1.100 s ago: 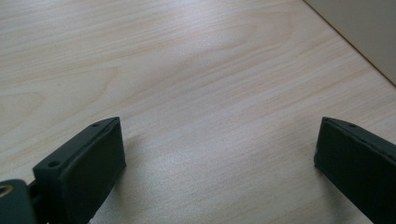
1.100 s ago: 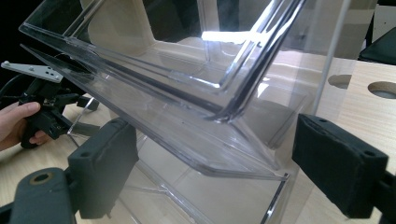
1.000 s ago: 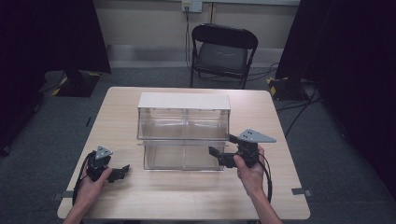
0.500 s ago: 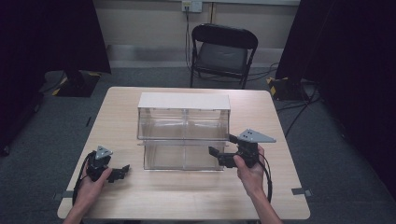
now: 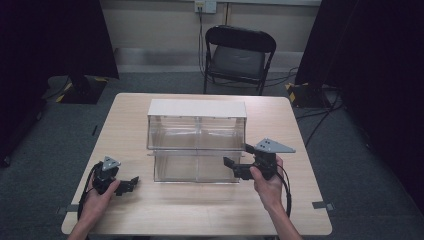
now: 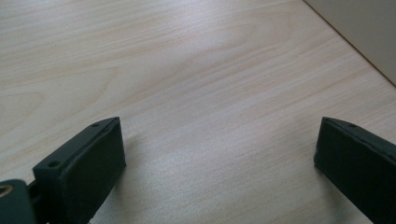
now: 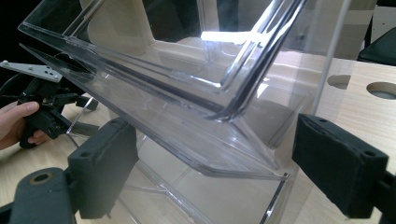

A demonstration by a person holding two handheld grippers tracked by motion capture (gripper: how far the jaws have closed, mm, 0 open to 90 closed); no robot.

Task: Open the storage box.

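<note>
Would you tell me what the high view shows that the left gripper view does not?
The high view takes in the clear box, the right gripper at its front right corner, and the black chair beyond the table. The left gripper view gives a close look at the left gripper, jaws apart over bare wood, nothing between them. Both show the light wooden table.

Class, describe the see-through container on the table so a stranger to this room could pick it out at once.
Find the pale wooden table in front of the black folding chair. At its middle stands the clear bin, two stacked tiers. Unlike the black left gripper and right gripper beside it, it is see-through with a white top.
</note>
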